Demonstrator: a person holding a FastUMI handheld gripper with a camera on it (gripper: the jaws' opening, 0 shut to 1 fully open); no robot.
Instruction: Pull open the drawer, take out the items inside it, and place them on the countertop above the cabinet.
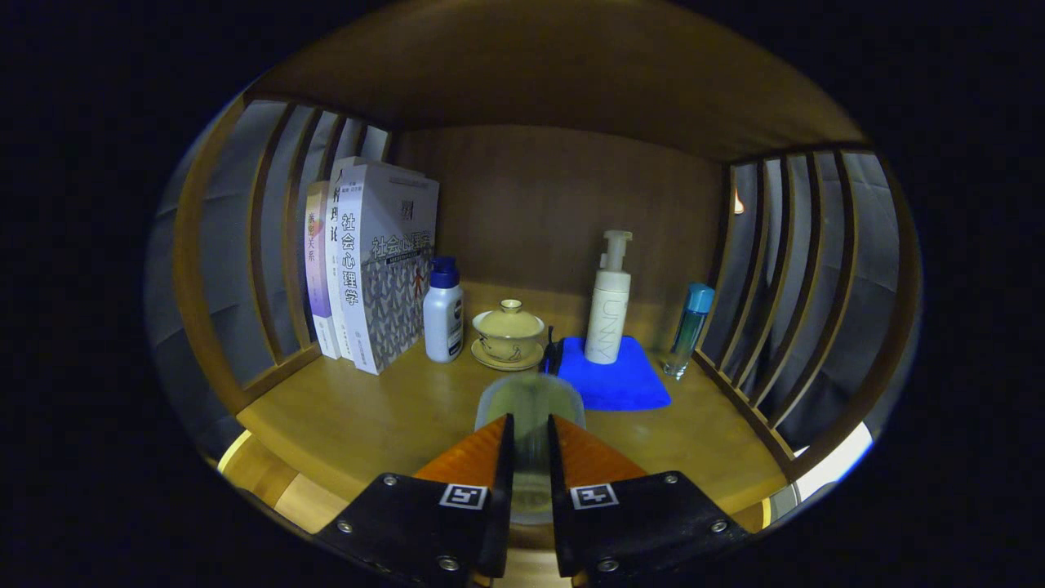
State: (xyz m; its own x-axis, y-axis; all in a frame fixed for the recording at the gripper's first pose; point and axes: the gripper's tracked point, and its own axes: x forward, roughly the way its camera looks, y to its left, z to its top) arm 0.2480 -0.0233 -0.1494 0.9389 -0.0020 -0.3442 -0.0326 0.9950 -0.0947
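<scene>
A clear cup [529, 408] sits clamped between the gripper [531, 445] fingers, jaws narrowed onto its sides, over the front edge of the countertop [359, 416]. Beyond it stand a lidded teacup [509, 330], a white bottle [443, 312] and books [371, 273] toward the left rear corner, with a pump bottle [609, 306] on a blue cloth [614, 380] and a slim bottle [688, 331] toward the right.

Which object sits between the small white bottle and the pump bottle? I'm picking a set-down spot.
In the gripper view, a lidded teacup on its saucer sits between the small white bottle and the pump bottle.
</scene>
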